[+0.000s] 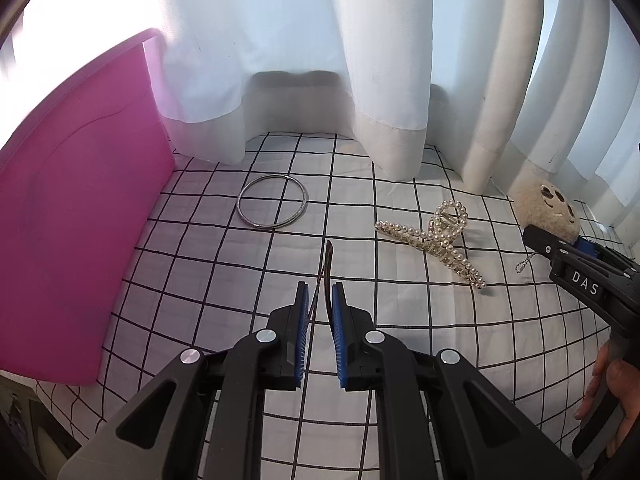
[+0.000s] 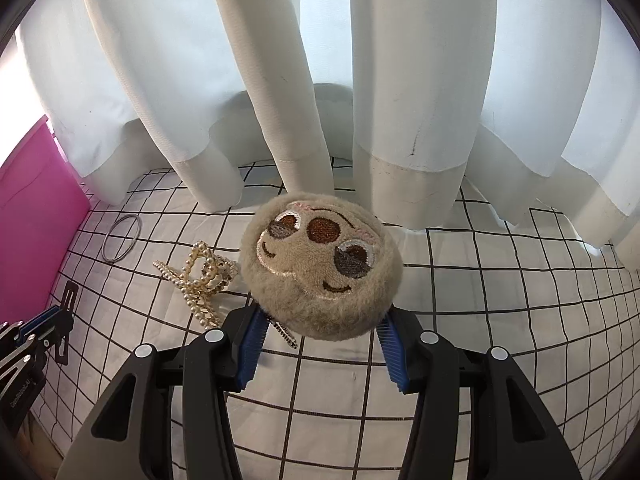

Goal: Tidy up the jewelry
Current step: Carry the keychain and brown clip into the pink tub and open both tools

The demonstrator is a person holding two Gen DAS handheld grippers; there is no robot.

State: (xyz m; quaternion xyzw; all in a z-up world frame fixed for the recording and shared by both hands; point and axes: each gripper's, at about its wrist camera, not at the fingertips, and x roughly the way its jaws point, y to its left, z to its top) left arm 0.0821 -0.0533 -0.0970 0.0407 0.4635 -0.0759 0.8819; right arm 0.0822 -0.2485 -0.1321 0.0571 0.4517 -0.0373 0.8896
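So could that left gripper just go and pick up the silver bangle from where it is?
Probably not yet. The path over the checked cloth to the bangle looks free, but the left gripper is shut on a thin dark clip.

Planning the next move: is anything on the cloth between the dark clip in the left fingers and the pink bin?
Nothing visible. Only bare checked cloth lies between the dark clip and the pink bin; the bangle sits farther ahead, off that line.
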